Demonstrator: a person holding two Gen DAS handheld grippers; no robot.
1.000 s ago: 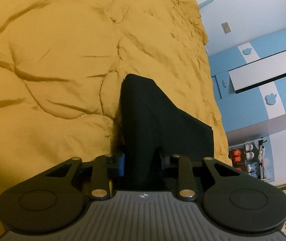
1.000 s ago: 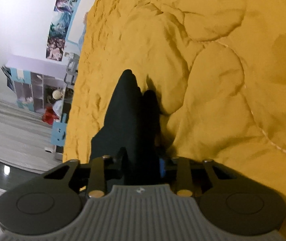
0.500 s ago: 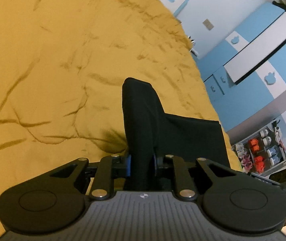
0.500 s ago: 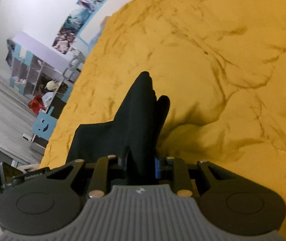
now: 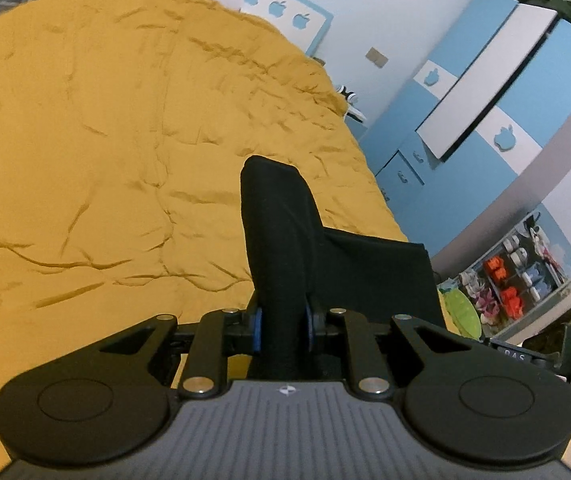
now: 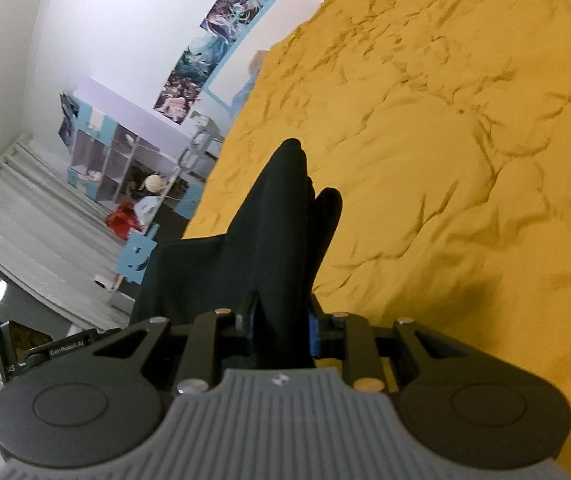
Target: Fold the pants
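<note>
The black pants (image 5: 285, 240) are soft and floppy, and they look light. Both claws hold them up over the bed with the yellow blanket (image 5: 105, 140). The left claw (image 5: 281, 332) is squeezed tight on a bunched edge of the cloth. The right claw (image 6: 281, 328) is squeezed tight on another bunched edge of the pants (image 6: 269, 232). The cloth hangs down between the two claws and bends easily. It will sag and slide if the hold gets loose, so I think holding it by the edges or corners is best. That should keep it spread out flat.

A small black part beside the right claw has white letters (image 6: 67, 353) that say "GenRobot.AI". The blue wardrobe (image 5: 485, 120) has white apple shapes on it, not words.
</note>
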